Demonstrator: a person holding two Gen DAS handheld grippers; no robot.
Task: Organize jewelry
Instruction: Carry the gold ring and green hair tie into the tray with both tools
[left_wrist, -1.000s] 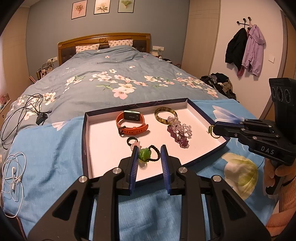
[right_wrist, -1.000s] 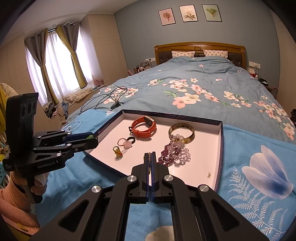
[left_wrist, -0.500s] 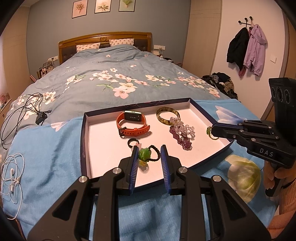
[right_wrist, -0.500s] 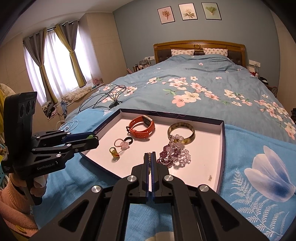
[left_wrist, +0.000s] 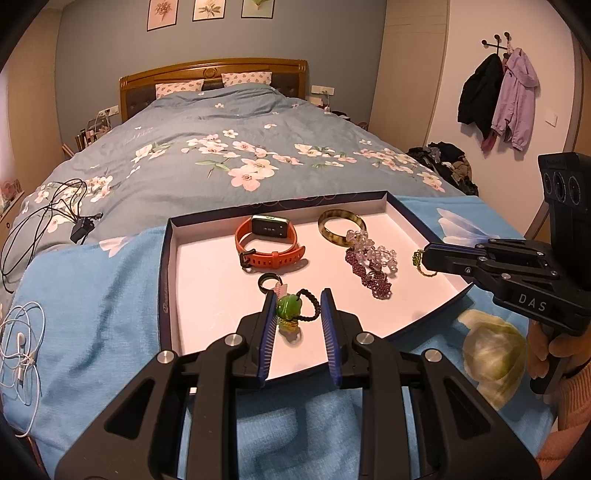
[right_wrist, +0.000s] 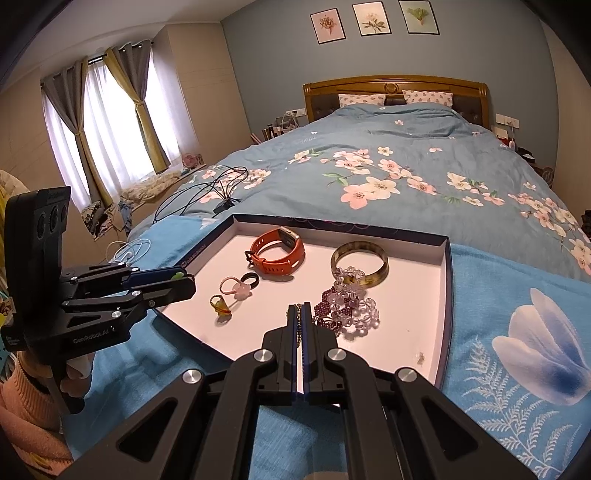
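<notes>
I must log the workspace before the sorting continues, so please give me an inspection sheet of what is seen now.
Surface: blue bedspread with an open tray on it.
Job's things: in the tray, orange watch, bangle, bead bracelets, black ring, pink hair tie, yellow ring.
Clutter: small speck in the tray.
Grippers: left gripper jaws around green bead on a black cord, apparently gripping; right gripper jaws shut on thin chain.
Cables: black cables and white earphones on the bed.
Surroundings: coats on a wall hook, clothes pile, curtains.
</notes>
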